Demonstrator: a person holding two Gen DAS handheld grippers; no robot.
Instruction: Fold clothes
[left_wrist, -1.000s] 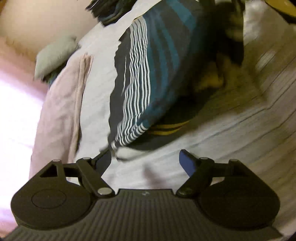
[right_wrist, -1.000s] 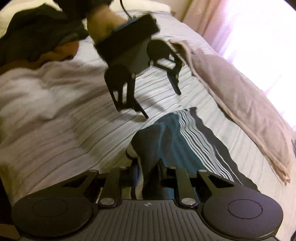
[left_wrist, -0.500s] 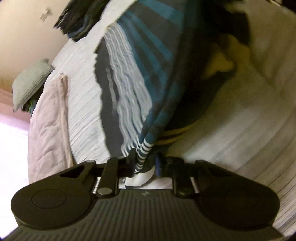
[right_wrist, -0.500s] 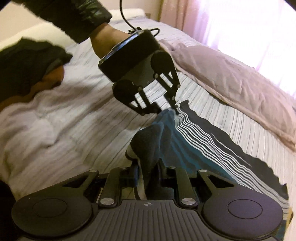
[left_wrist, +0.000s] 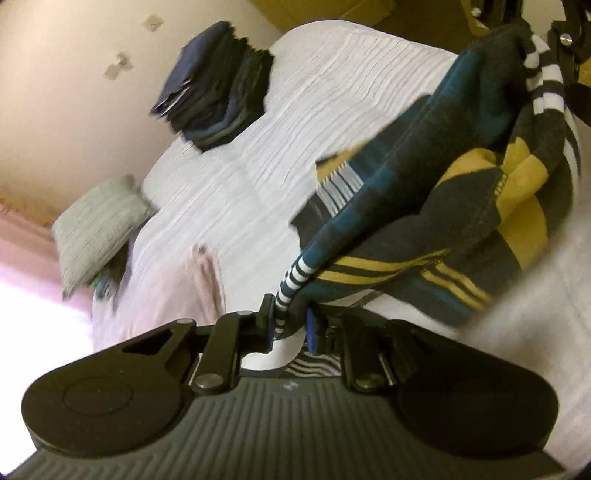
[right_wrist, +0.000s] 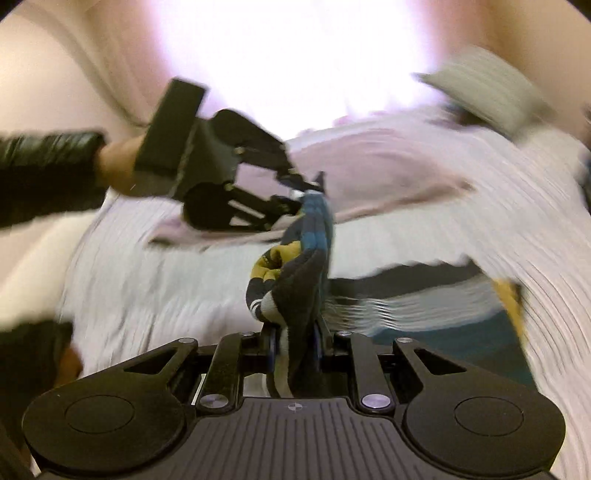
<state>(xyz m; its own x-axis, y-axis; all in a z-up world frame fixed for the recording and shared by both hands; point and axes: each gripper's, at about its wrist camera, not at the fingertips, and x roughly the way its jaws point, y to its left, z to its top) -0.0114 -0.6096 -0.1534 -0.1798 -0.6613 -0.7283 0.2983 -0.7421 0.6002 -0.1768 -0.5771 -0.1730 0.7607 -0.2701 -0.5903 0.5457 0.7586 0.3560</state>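
Left tool (left_wrist: 291, 328), left wrist view: jaws closed tight on a striped edge of the garment (left_wrist: 424, 206), a dark knit w/ teal, yellow & white stripes. Cloth runs up & right from the tool, held off the bed (left_wrist: 295, 122), to the right tool (left_wrist: 561, 40) at top right corner, which pinches its far striped edge. Stack of folded dark clothes (left_wrist: 218, 85) sits further up the bed near the wall; grey pillow (left_wrist: 96, 225) at left edge; pink blanket (left_wrist: 177, 288) just left of the tool.

Right tool (right_wrist: 293, 343), right wrist view: jaws shut on a bunched fold of the same garment (right_wrist: 295, 273). Cloth stretches away to the left tool (right_wrist: 303, 195), gripped there too; rest trails down to the bed (right_wrist: 166, 288) at right. Hand (right_wrist: 118, 170) w/ black sleeve (right_wrist: 48, 170) holds the left tool. Very blurred.
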